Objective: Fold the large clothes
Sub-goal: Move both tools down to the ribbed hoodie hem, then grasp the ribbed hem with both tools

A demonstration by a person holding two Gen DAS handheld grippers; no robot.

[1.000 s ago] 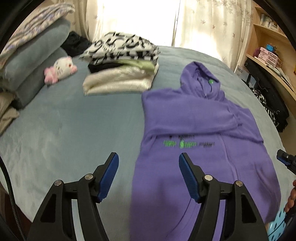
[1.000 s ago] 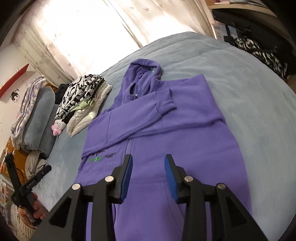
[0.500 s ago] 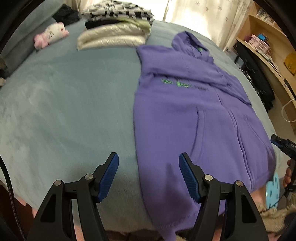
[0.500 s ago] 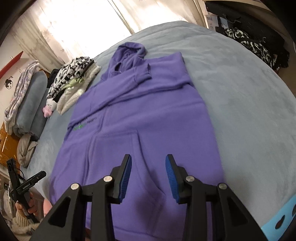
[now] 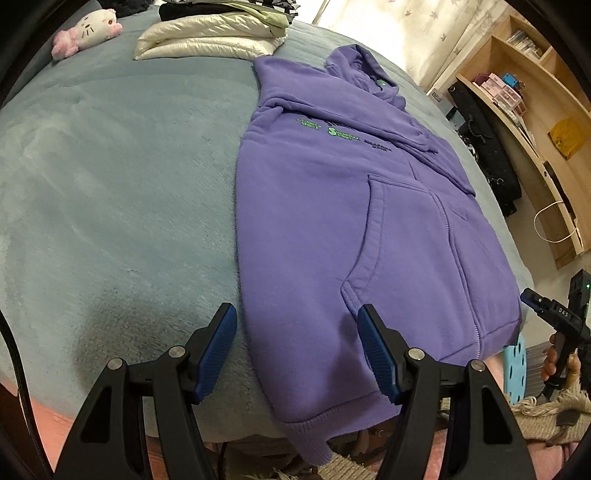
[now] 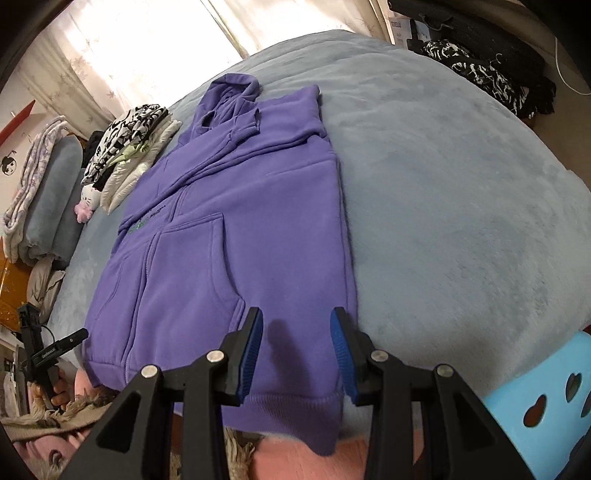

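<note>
Since the earlier frames both grippers have dropped back toward the foot of the bed: the views then took in the hoodie's chest and hood, and now its bottom hem fills the near field.

Nearest, the left gripper [image 5: 297, 345] hangs over the hem's left corner with its jaws spread wide and nothing between the pads; the cloth lies below them, seemingly untouched. The right gripper [image 6: 297, 349] hovers over the hem's other corner, its jaws parted less widely, likewise gripping nothing. The hem droops a little over the mattress edge toward a pink rug [image 6: 295, 461], with a light blue stool [image 6: 546, 398] at four o'clock in the right view.

Beyond the jaws, the purple hoodie [image 5: 351, 221] lies face up and lengthwise on the grey-blue bed [image 5: 110, 184], pocket toward the hem, green lettering higher up. Both sleeves appear already folded in across the chest, so the garment makes a long narrow rectangle; that part of the fold looks done. The hood sits farthest away, at about one o'clock in the left view.

Still to do, as I judge it: pinch the two hem corners, carry them up toward the shoulders, perhaps fold once more, and tuck the hood.

Farthest, at eleven to twelve o'clock, a stack of folded clothes [image 5: 214, 33] and a plush toy [image 5: 88, 31] rest near the head of the bed.
</note>
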